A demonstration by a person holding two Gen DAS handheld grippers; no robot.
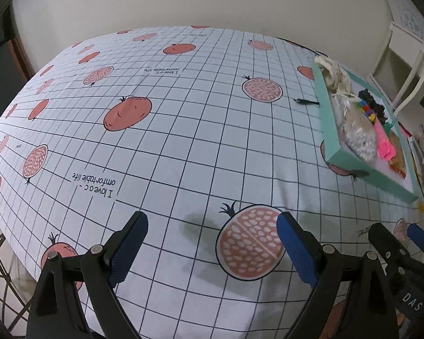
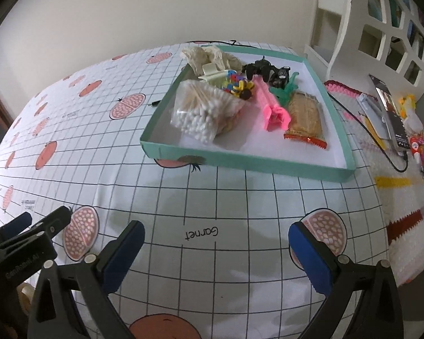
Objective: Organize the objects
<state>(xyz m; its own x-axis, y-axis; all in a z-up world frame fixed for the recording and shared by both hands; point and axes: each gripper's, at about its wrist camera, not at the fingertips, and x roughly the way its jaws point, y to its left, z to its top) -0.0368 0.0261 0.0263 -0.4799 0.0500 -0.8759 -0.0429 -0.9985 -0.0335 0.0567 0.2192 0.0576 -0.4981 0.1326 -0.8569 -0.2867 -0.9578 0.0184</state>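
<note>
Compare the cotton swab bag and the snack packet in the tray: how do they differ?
The cotton swab bag is clear, bulging and near the tray's left wall; the snack packet is flat, orange-edged and lies right of the pink item. Both lie inside the tray, untouched.

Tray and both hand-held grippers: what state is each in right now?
Teal tray: on the tablecloth, open-topped, holding items.
Cotton swab bag: lying in the tray.
Snack packet: flat in the tray, looks sealed.
Pink clip: lying in the tray.
Left hand-held gripper: open, empty.
Right hand-held gripper: open, empty.
</note>
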